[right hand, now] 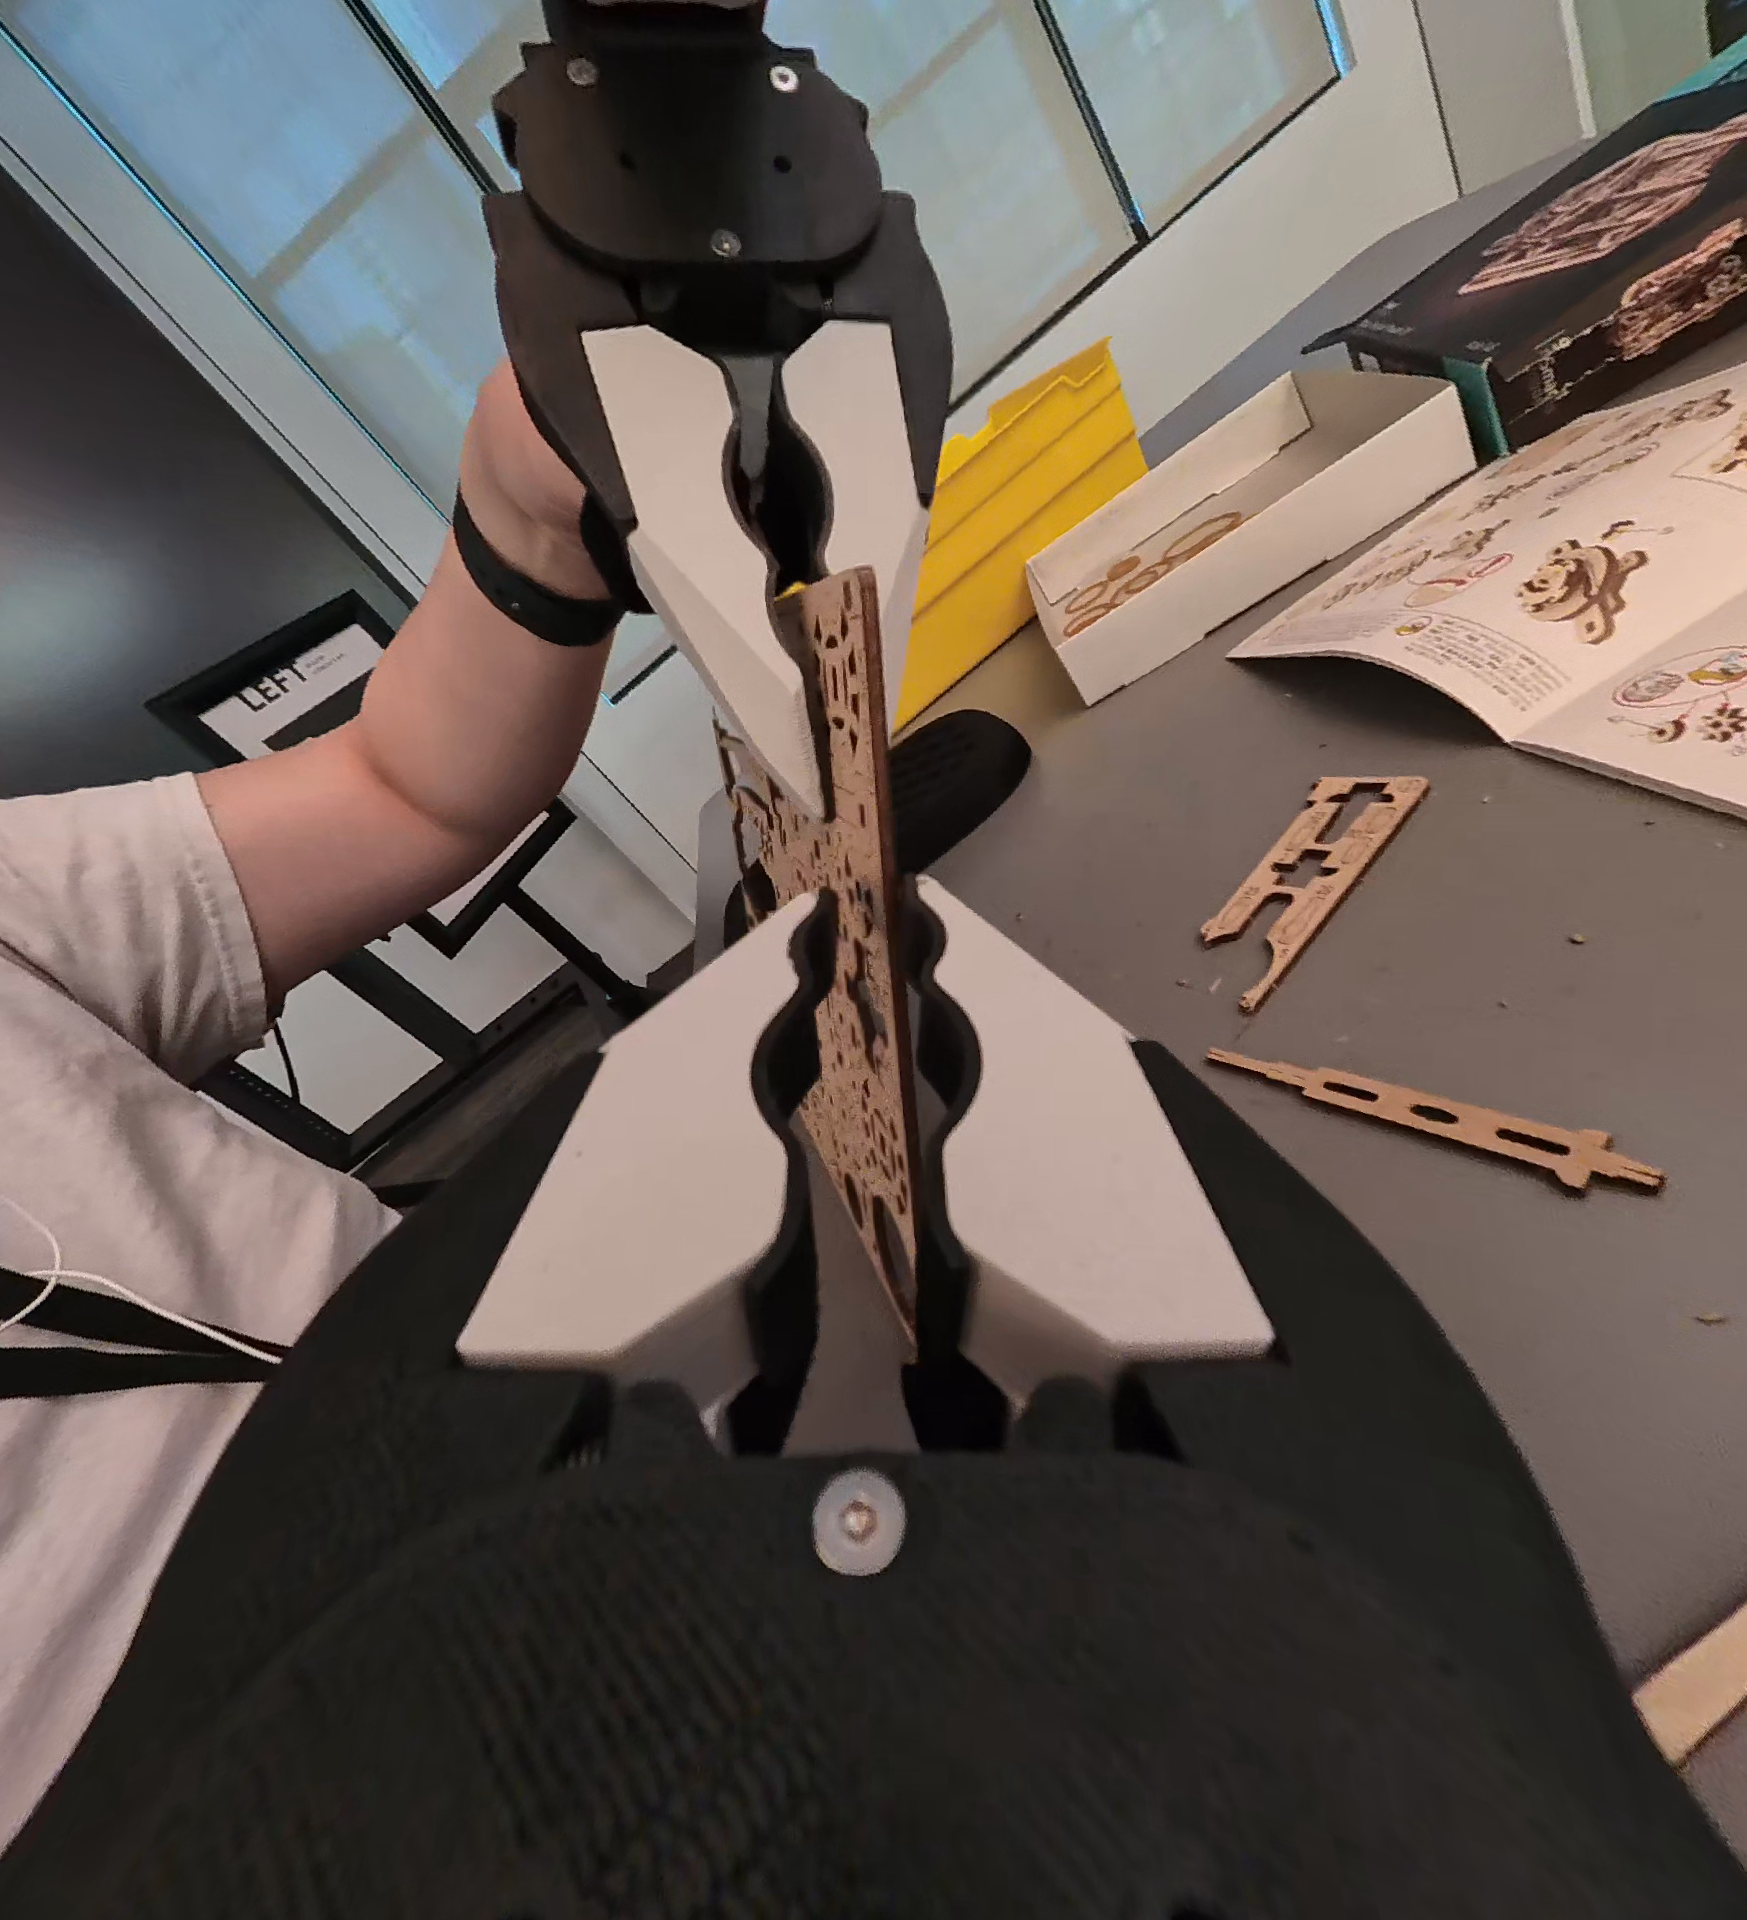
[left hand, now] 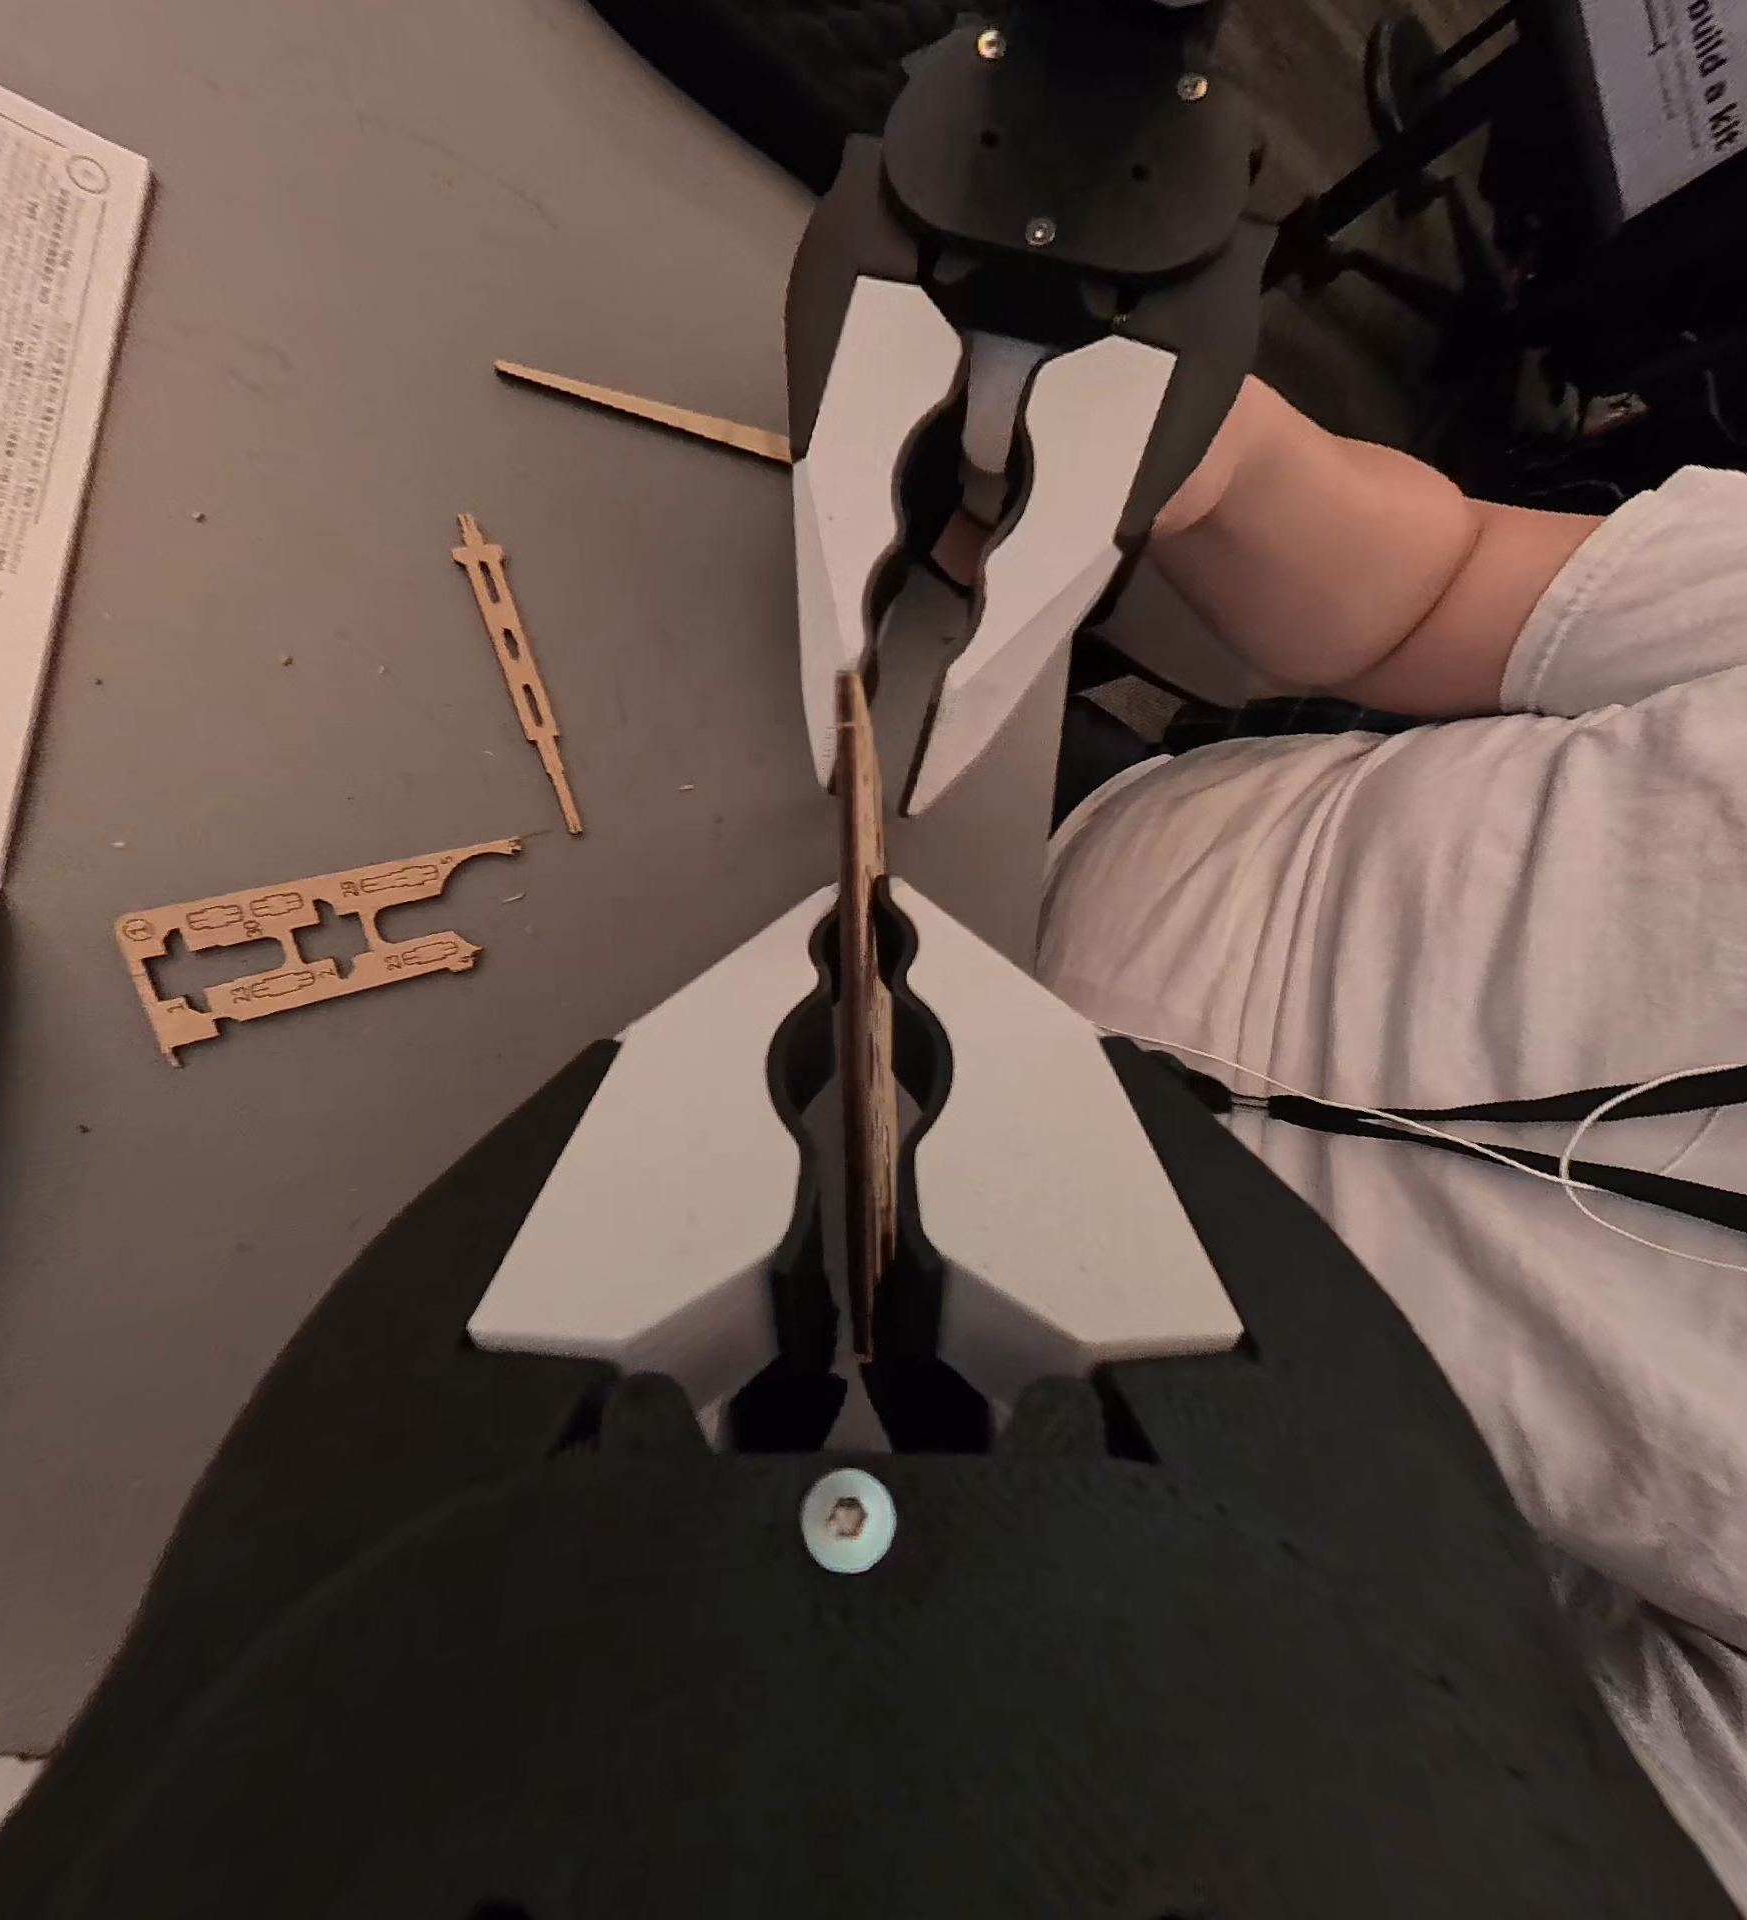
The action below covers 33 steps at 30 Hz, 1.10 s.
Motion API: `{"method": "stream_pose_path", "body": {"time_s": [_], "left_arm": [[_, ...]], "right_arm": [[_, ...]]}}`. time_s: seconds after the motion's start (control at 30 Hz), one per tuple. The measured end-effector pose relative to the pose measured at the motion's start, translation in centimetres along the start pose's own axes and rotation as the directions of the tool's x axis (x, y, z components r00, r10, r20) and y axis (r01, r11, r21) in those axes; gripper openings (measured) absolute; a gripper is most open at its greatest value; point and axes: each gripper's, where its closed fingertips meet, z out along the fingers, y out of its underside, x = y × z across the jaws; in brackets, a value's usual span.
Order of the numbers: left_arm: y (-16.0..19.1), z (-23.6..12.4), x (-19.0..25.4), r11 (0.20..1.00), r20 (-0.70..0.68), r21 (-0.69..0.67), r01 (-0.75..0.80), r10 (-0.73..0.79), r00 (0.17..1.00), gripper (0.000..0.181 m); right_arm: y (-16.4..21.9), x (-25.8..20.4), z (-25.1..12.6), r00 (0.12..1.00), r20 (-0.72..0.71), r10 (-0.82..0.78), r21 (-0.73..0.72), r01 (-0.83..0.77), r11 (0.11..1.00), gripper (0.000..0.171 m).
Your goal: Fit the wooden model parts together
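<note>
Grey table [right hand: 1368,1299]: wooden offcuts [left hand: 313,940], slotted strip [right hand: 1440,1122], booklet [right hand: 1617,665], boxes [right hand: 1253,520].

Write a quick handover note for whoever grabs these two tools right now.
Left tool: shut on the flat laser-cut wooden sheet, held on edge in the air.
Right tool: its jaws stand either side of the same sheet; the grip is not clear.
On the grey table: a partly emptied wooden parts frame, a slotted wooden strip, a thin wooden stick, an open instruction booklet.
Done: no joined parts visible.
Left: free parts and fit them.
</note>
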Motion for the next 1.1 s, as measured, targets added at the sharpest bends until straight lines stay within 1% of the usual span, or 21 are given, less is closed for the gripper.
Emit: {"method": "stream_pose_path", "body": {"time_s": [0.03,0.07,0.2,0.33,0.47,0.5,0.6,0.67,0.73,0.77,0.83,0.87,0.93,1.03,1.1], "left_arm": [[0.0,0.0,0.0,1.0,-0.004,0.001,-0.004,0.004,1.0,0.0],[0.0,-0.1,0.1,1.0,-0.009,0.001,-0.003,0.003,1.0,0.0],[0.2,0.1,0.4,0.999,-0.032,-0.03,-0.012,0.011,0.999,0.001],[-0.2,0.1,0.7,0.996,-0.055,-0.081,-0.026,0.022,0.998,0.01],[0.1,0.4,1.4,0.979,-0.066,-0.183,-0.092,0.081,0.994,0.01],[0.2,0.6,1.3,0.972,-0.053,-0.208,-0.108,0.099,0.994,0.003],[0.2,0.8,1.1,0.961,-0.037,-0.248,-0.12,0.115,0.993,0.001],[0.0,0.8,1.0,0.961,-0.03,-0.247,-0.121,0.118,0.993,0.001],[-0.2,0.8,0.7,0.961,-0.012,-0.246,-0.129,0.13,0.991,0.0],[-0.2,0.8,0.7,0.961,-0.005,-0.245,-0.13,0.132,0.991,0.0],[-0.2,0.9,0.7,0.962,-0.009,-0.243,-0.127,0.129,0.992,0.001],[-0.3,1.0,0.6,0.963,-0.003,-0.241,-0.124,0.127,0.992,0.001],[-0.3,1.0,0.6,0.964,-0.001,-0.237,-0.12,0.124,0.992,0.001],[-0.4,1.1,0.5,0.964,0.002,-0.236,-0.121,0.125,0.992,0.001],[-0.5,1.1,0.5,0.965,0.008,-0.232,-0.121,0.126,0.992,0.0]], "right_arm": [[0.0,-0.1,0.0,1.0,0.008,-0.001,0.002,0.001,1.0,0.01],[0.1,-0.1,0.0,1.0,0.008,-0.005,-0.001,0.005,1.0,0.005],[0.5,-0.5,-0.1,0.999,0.036,-0.017,-0.029,0.018,0.999,0.003],[0.3,-1.0,0.0,0.998,0.041,-0.053,-0.035,0.055,0.998,0.002],[0.1,-1.3,-0.2,0.995,0.053,-0.079,-0.042,0.081,0.996,0.002],[0.1,-1.3,-0.2,0.995,0.047,-0.086,-0.047,0.089,0.995,0.002],[0.2,-1.1,-0.4,0.994,0.027,-0.106,-0.055,0.107,0.993,0.003],[-0.1,-0.8,-0.5,0.995,0.014,-0.096,-0.032,0.096,0.995,0.004],[-0.5,-0.9,-0.6,0.998,0.023,-0.062,0.01,0.062,0.998,0.014],[-0.6,-0.9,-0.6,0.998,0.027,-0.048,0.017,0.048,0.999,0.014],[-0.5,-0.6,-0.6,0.999,0.012,-0.053,0.019,0.053,0.998,0.008],[-0.4,-0.3,-0.7,0.998,-0.006,-0.059,0.016,0.059,0.998,0.008],[-0.3,-0.4,-0.6,0.998,0.002,-0.056,0.014,0.056,0.998,0.01],[-0.4,-0.4,-0.5,0.999,0.001,-0.049,0.019,0.049,0.999,0.009],[0.0,-0.1,-0.3,0.998,-0.018,-0.055,-0.004,0.055,0.999,0.007]]}}
